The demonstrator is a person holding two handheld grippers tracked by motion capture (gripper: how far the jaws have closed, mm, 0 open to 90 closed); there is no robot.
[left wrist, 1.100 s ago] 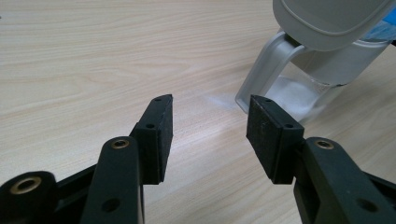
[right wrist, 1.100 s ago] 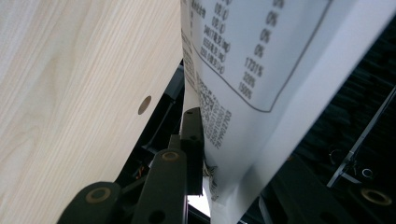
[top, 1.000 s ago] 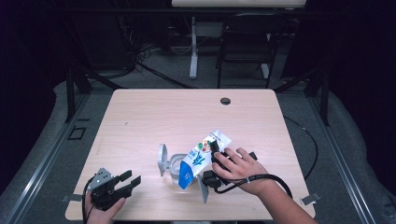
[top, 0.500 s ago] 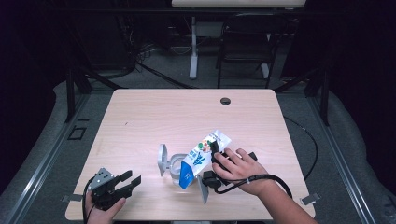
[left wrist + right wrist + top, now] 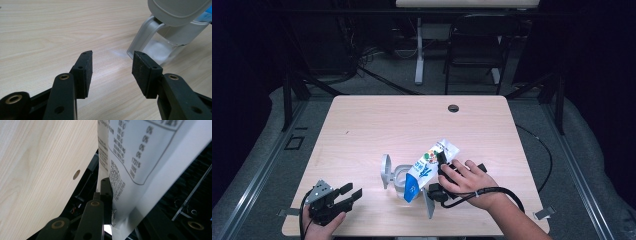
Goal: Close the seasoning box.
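A white and blue carton [image 5: 426,169] is tilted with its lower end over a clear jug [image 5: 398,181] near the table's front middle. My right gripper [image 5: 440,164] is shut on the carton's upper part, with a hand over it. In the right gripper view the left pad [image 5: 106,190] presses the printed side of the carton [image 5: 140,157]; the jaws have just been closing on it. My left gripper [image 5: 353,193] rests open at the front left with nothing between its pads [image 5: 85,70]. In the left gripper view the jug [image 5: 172,37] and its grey handle [image 5: 141,40] stand ahead to the right.
The wooden table [image 5: 412,125] has a round cable hole [image 5: 453,108] near its far edge. A grey flat part [image 5: 428,203] stands just in front of the jug. A dark chair [image 5: 477,45] and desk legs stand beyond the table.
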